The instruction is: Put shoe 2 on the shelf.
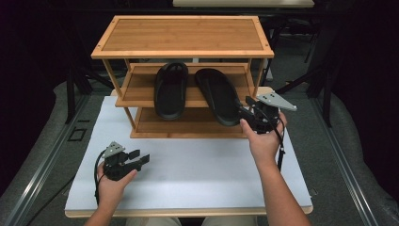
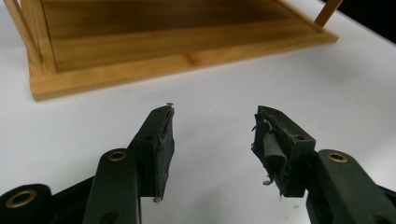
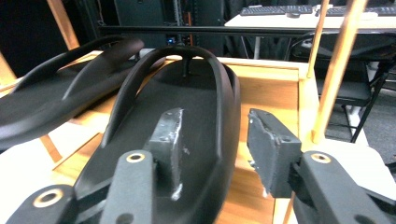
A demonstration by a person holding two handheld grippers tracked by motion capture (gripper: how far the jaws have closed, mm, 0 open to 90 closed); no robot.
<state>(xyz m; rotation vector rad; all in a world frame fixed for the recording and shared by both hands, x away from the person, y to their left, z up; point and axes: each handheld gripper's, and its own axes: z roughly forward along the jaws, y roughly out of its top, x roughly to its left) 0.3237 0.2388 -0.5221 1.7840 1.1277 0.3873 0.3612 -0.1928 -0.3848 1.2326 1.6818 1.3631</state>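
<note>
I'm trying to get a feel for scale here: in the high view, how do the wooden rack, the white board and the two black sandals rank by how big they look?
1. white board, widest spread.
2. wooden rack.
3. right sandal and left sandal: near alike; the right one looks slightly longer, but it lies slanted and overhangs the shelf toward the camera, so I won't rank them.

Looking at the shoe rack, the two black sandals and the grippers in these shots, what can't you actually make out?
- High view: the right gripper jaw tips blur darkly into the right sandal; any contact is unclear.
- High view: the top shelf covers the back of the middle shelf and both sandals' toes.
- Right gripper view: the left sandal is cut off by the edge.
- Left gripper view: the left gripper stands open; the rack's upper shelves are cut off.
</note>
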